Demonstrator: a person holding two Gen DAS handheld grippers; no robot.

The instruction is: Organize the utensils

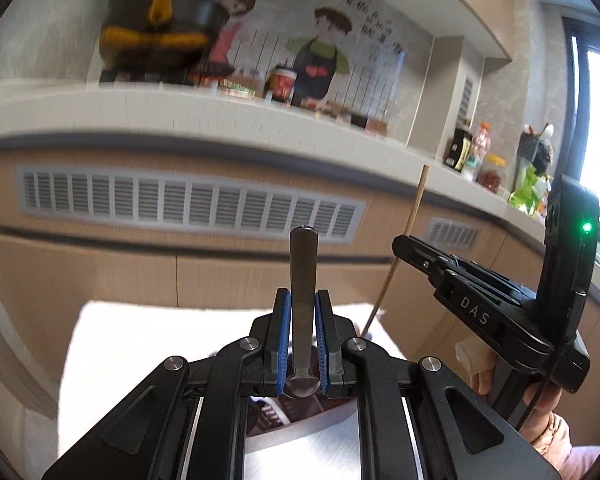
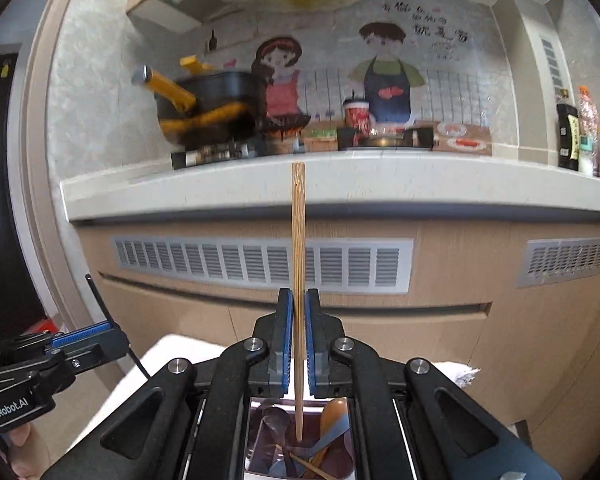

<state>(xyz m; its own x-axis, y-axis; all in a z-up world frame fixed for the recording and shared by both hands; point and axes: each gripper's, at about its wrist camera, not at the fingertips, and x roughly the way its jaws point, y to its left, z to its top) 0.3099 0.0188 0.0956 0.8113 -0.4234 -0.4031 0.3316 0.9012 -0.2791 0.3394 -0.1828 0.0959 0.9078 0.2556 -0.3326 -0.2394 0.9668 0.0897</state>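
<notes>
The left tongs (image 1: 304, 334) pinch a stiff, likely slippery metal spoon (image 1: 304, 280) low on its handle. The right tongs (image 2: 298, 336) clamp a light, rigid chopstick (image 2: 298, 240) mid-length, above a utensil holder (image 2: 300, 444).

Bright daylight, motion blur, fisheye-bent edges

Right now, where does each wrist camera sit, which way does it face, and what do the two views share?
Left wrist: on the left gripper, facing the counter front; its pads clamp a dark metal utensil; the right gripper and a hand show at right.
Right wrist: on the right gripper, facing the same counter; its pads clamp a wooden chopstick above a utensil holder; the left gripper shows at lower left.
Shared: counter, black pot, vent grille, wall cartoon, both grippers.
</notes>
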